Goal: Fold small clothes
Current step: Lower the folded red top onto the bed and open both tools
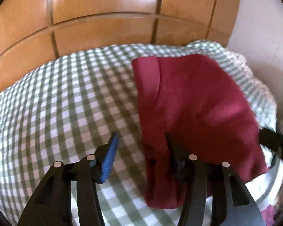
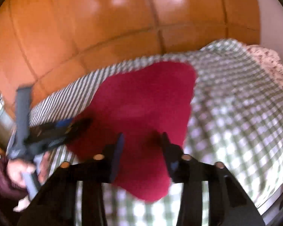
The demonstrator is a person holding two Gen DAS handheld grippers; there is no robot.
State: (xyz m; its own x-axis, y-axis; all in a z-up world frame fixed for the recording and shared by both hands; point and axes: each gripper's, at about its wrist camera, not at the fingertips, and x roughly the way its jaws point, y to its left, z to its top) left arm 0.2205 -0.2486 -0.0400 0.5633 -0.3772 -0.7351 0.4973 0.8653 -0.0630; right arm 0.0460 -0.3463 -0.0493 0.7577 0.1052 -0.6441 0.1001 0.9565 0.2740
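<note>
A dark red garment point(image 1: 194, 101) lies folded on the green-and-white checked tablecloth point(image 1: 66, 98). My left gripper point(image 1: 140, 141) is open at the garment's near left edge. Its blue-padded left finger point(image 1: 111, 156) hangs over bare tablecloth, and its right finger sits over the red cloth. Nothing is pinched between the two. In the blurred right wrist view the same red garment point(image 2: 145, 101) lies under my right gripper point(image 2: 142, 137), whose jaws stand apart above its near part. The left gripper point(image 2: 56, 131) shows there at the left, held by a hand point(image 2: 18, 169).
Orange-brown wooden cabinet doors point(image 1: 103, 18) rise close behind the table. A pale lacy cloth point(image 1: 243, 66) hangs off the far right edge. The tablecloth is bare to the left of the garment. A white wall point(image 1: 258, 22) stands at the right.
</note>
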